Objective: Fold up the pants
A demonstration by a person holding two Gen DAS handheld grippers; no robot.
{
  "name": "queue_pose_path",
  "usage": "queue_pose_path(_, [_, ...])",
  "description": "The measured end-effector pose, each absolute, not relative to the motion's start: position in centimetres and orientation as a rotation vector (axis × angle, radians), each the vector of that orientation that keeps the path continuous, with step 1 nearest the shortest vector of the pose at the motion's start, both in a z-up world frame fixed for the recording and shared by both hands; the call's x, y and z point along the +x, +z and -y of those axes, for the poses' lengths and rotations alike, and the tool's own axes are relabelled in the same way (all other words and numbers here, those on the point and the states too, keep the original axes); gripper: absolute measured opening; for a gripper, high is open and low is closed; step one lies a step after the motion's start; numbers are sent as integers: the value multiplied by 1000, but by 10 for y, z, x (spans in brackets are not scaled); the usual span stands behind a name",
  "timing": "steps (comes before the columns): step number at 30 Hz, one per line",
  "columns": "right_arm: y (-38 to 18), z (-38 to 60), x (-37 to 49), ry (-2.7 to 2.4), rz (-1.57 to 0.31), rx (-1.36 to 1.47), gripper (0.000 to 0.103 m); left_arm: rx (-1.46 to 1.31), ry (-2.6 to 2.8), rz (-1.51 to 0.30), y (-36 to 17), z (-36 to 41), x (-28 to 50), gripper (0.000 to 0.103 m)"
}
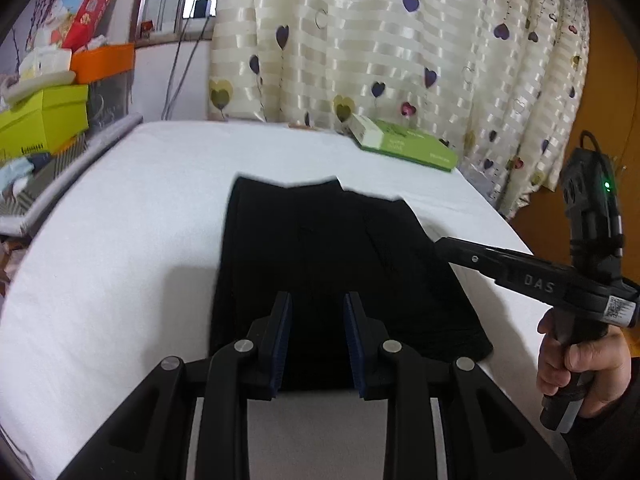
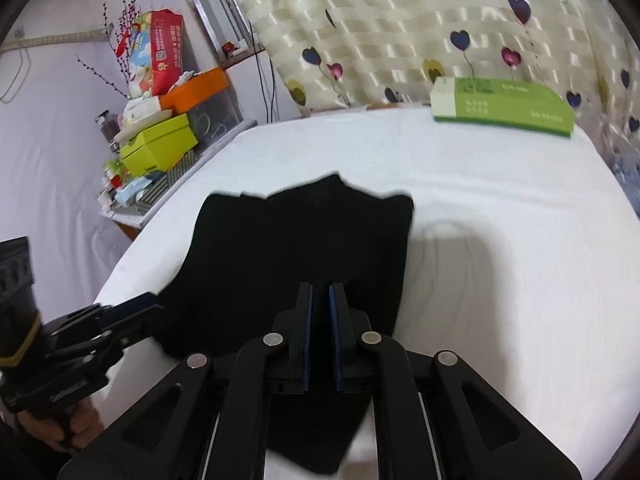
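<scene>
Black pants [image 1: 328, 264] lie folded flat on the white bed [image 1: 120, 240].

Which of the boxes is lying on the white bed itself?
The flat green box near the heart curtain; the orange and yellow-green boxes are stacked beside the bed.

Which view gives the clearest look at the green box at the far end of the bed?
The right wrist view: the green box appears larger, its long side and white end facing the camera. The left wrist view shows the same box smaller and at an angle, near the curtain.
</scene>
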State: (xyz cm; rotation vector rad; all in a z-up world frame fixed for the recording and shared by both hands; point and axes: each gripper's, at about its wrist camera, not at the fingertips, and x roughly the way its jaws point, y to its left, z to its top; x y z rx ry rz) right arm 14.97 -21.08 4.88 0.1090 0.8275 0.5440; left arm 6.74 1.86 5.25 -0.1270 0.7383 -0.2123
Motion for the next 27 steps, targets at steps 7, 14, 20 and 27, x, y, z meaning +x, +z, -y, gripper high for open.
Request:
queue_pose_path(7, [34, 202, 211, 505, -880, 91, 8, -121, -151, -783, 45, -24, 123, 29])
queue_pose_path(14, [15, 213, 231, 487, -907, 119, 5, -78, -127, -783, 28, -21, 129, 30])
queue_pose_path(20, [31, 213, 207, 482, -883, 100, 10, -80, -121, -778, 36, -21, 127, 30])
queue_pose_path(27, [59, 205, 137, 557, -795, 35, 31, -63, -147, -728, 59, -13, 89, 30])
